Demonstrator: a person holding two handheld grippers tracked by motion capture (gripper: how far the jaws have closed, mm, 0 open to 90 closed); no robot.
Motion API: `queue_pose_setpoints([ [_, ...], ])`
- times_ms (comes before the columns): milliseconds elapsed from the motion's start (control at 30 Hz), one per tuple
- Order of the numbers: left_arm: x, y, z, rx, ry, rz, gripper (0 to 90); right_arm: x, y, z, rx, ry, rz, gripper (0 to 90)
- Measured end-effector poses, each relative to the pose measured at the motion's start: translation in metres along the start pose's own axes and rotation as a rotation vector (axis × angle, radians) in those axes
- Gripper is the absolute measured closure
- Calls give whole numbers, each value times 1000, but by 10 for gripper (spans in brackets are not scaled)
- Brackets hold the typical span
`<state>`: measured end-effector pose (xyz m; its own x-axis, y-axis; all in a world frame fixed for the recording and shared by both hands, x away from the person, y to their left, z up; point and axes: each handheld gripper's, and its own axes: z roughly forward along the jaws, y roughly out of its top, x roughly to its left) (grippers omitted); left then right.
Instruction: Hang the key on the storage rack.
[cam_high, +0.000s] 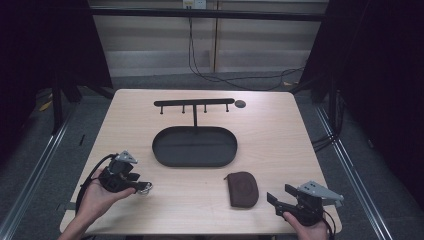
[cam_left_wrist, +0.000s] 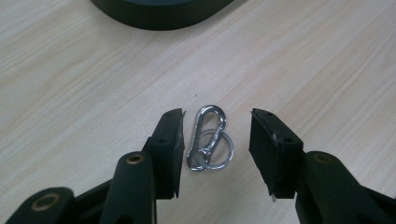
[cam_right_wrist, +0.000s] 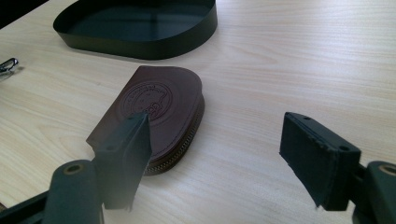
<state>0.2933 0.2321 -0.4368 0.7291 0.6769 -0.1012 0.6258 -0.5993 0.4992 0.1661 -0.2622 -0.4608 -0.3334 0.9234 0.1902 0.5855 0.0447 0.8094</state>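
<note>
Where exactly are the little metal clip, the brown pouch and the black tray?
metal clip (cam_left_wrist: 208, 135), left gripper view, on its silver body.
brown pouch (cam_right_wrist: 154, 105), right gripper view, on the embossed flap.
black tray (cam_high: 156, 148), high view, on its left rim.

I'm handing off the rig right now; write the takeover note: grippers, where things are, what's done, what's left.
Left gripper: open, jaws either side of the carabiner with key ring, which lies flat on the table; not gripped yet.
Right gripper: open, holding nothing, close beside the brown zip pouch.
Black oval tray with hook rack sits mid-table, nothing in it or hung on it.
Done: nothing moved so far.
Left: probably close on the carabiner and lift; the pouch is untouched.
</note>
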Motion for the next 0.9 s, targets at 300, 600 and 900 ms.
queue_pose_setpoints([
  [300, 3, 10, 17, 86, 4, -4, 496, 0, 0, 1, 2, -3, 1, 249],
  [600, 1, 20, 30, 185, 11, 14, 534, 0, 0, 2, 10, -1, 1, 248],
  [900, -3, 31, 42, 296, 5, 38, 573, 0, 0, 2, 13, -2, -2, 247],
])
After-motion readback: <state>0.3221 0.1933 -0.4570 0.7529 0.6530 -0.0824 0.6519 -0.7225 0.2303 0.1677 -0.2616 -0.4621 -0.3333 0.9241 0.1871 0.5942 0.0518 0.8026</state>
